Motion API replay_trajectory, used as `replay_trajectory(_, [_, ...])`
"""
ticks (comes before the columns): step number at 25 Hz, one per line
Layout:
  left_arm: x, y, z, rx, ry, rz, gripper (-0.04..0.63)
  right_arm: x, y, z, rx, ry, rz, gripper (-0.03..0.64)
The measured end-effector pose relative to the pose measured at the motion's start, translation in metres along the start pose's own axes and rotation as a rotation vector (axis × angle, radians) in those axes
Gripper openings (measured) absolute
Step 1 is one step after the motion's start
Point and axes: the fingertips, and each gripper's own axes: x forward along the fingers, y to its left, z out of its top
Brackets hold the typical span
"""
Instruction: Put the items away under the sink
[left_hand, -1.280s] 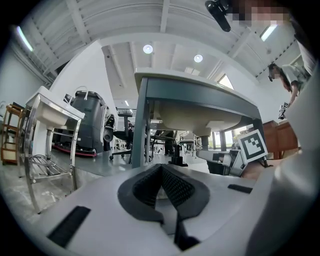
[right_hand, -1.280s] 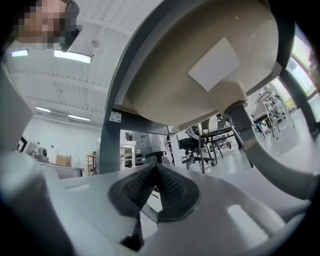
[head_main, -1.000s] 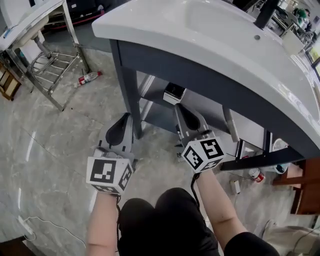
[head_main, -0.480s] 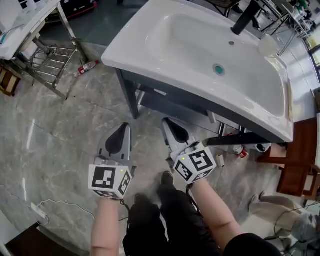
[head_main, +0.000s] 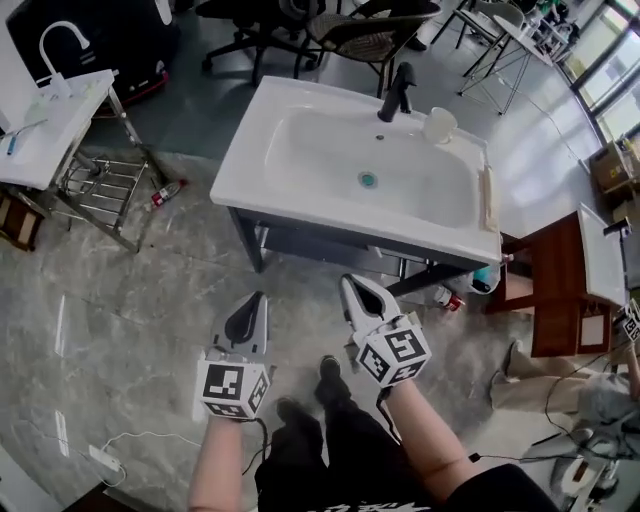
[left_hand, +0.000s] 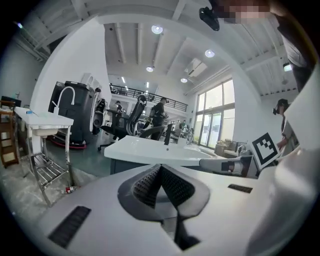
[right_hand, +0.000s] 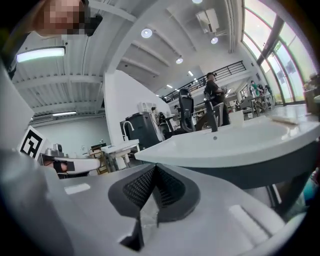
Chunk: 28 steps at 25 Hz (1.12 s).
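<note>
In the head view a white sink (head_main: 300, 195) on a dark grey cabinet stands ahead of me, seen from above. My left gripper (head_main: 258, 298) and right gripper (head_main: 352, 284) are held side by side in front of it, above the floor, pointing towards the cabinet. Both are shut with nothing between the pads. The left gripper view shows the left gripper (left_hand: 160, 167) with pads meeting at the tip, the sink (left_hand: 150, 149) beyond. Ahead of the shut right gripper (right_hand: 155, 167) in its own view is the sink (right_hand: 235, 142). A small bottle (head_main: 452, 298) and a teal item (head_main: 483, 277) lie low by the cabinet's right end.
A black faucet (head_main: 398, 92) and a white cup (head_main: 438, 125) are on the sink. A metal rack (head_main: 100, 190) and a floor bottle (head_main: 166, 192) are at the left, below a small white washstand (head_main: 50, 120). Wooden furniture (head_main: 560, 290) stands right; office chairs (head_main: 360, 35) behind.
Both grippers have risen and drawn back from the space under the sink. The view has lifted, so the whole sink now shows from above and farther off.
</note>
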Motion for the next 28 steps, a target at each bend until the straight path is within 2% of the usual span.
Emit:
replay_trajectory(6, [-0.005, -0.032, 0.054, 0.038, -0.011, -0.091, 0.009, -0.056, -0.025, 0.062, -0.033, -0.057, -0.149, 0.003])
replay_trajectory(12, [0.017, -0.065, 0.085, 0.067, -0.016, -0.139, 0.009, -0.091, -0.087, 0.120, -0.048, -0.173, -0.299, 0.003])
replay_trajectory(16, [0.054, -0.077, 0.092, 0.082, -0.002, -0.130, 0.009, -0.078, -0.142, 0.140, -0.043, -0.225, -0.342, 0.005])
replay_trajectory(20, [0.110, -0.088, 0.114, 0.087, -0.019, -0.109, 0.009, -0.047, -0.200, 0.169, -0.034, -0.240, -0.339, 0.031])
replay_trajectory(22, [0.141, -0.093, 0.125, 0.092, -0.028, -0.093, 0.009, -0.027, -0.232, 0.180, -0.023, -0.235, -0.338, 0.078])
replay_trajectory(25, [0.186, -0.100, 0.134, 0.111, -0.019, -0.081, 0.009, 0.005, -0.279, 0.188, 0.019, -0.204, -0.346, 0.210])
replay_trajectory(28, [0.226, -0.103, 0.141, 0.115, -0.004, -0.068, 0.009, 0.039, -0.316, 0.192, 0.003, -0.159, -0.366, 0.328])
